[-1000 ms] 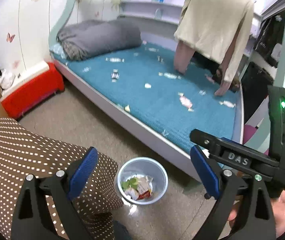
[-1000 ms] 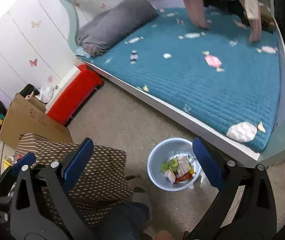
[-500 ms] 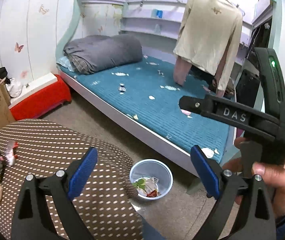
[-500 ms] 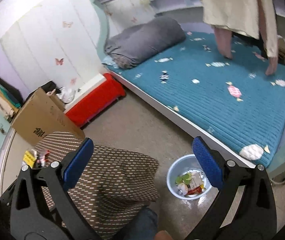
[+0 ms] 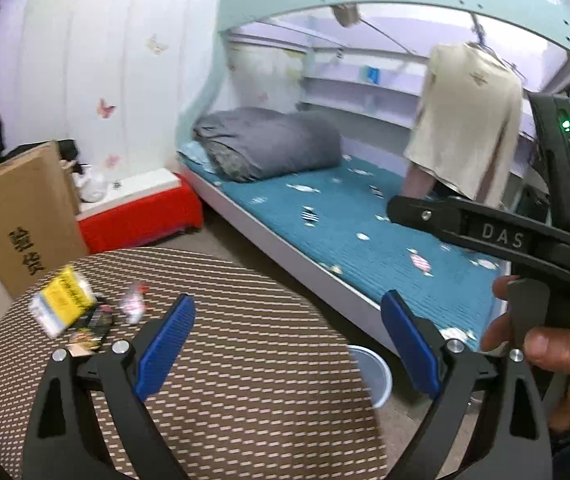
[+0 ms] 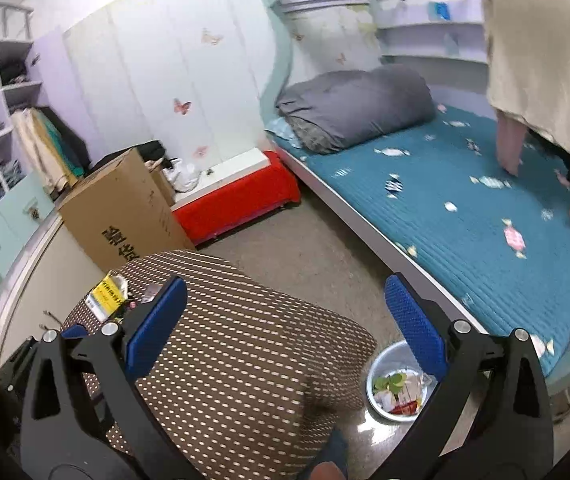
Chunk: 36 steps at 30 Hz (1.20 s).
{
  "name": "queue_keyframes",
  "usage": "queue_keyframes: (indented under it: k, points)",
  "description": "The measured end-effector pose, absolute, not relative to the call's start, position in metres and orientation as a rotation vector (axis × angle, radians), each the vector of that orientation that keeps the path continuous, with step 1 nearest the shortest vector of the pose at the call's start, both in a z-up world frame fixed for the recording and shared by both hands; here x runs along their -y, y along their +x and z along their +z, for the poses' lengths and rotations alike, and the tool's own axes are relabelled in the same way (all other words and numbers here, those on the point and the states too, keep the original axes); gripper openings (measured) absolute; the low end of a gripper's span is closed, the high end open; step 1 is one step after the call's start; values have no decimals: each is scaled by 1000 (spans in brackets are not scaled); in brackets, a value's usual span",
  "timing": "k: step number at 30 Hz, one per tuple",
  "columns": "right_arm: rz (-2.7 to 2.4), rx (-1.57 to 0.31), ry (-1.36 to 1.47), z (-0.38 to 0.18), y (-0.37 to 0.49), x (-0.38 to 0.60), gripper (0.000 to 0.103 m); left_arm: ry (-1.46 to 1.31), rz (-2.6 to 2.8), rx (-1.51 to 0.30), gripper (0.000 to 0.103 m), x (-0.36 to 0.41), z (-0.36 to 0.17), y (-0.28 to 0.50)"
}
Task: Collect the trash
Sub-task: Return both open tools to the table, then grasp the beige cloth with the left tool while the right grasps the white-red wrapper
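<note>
A small pile of trash lies at the far left of a round brown dotted table [image 5: 245, 380]: a yellow packet [image 5: 63, 300], a dark wrapper [image 5: 93, 328] and a small clear wrapper [image 5: 133, 304]. The yellow packet also shows in the right wrist view [image 6: 107, 294]. A pale blue bin [image 6: 399, 390] holding wrappers stands on the floor right of the table; its rim shows in the left wrist view [image 5: 371, 376]. My left gripper [image 5: 287, 350] is open and empty above the table. My right gripper [image 6: 285, 328] is open and empty, over the table's right side.
A bed with a teal mattress [image 5: 365, 232] and grey duvet [image 5: 269, 144] runs along the right. A red box [image 5: 141, 216] and a cardboard carton [image 5: 21, 216] stand behind the table. A beige garment [image 5: 469, 120] hangs over the bed.
Both grippers have swung up and left, away from the bin. The table with its trash pile has come into view. Both stayed open.
</note>
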State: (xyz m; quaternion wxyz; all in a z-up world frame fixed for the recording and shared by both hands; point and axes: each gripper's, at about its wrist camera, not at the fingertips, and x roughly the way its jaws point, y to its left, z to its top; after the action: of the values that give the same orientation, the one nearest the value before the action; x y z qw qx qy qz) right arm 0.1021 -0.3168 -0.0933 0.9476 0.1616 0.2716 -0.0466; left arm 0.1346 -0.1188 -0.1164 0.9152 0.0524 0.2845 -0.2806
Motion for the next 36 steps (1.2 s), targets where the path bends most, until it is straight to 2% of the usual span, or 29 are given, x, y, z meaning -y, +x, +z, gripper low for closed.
queue_keyframes:
  k: [9, 16, 29, 31, 33, 34, 36]
  points:
    - [60, -609, 218, -94, 161, 239, 97, 40, -385, -595, 92, 22, -132, 157]
    - [144, -733, 117, -132, 220, 186, 97, 52, -257, -663, 92, -39, -168, 194]
    - [204, -892, 33, -203, 299, 133, 97, 97, -260, -794, 92, -56, -225, 243]
    - [211, -907, 16, -211, 305, 125, 92, 107, -266, -809, 92, -54, -228, 247]
    - [222, -920, 10, -215, 309, 120, 81, 107, -273, -825, 91, -53, -231, 251]
    - [233, -930, 3, -219, 311, 116, 78, 104, -277, -831, 87, -53, -233, 252]
    - [231, -938, -17, -225, 315, 109, 65, 99, -287, -865, 69, -52, -239, 258]
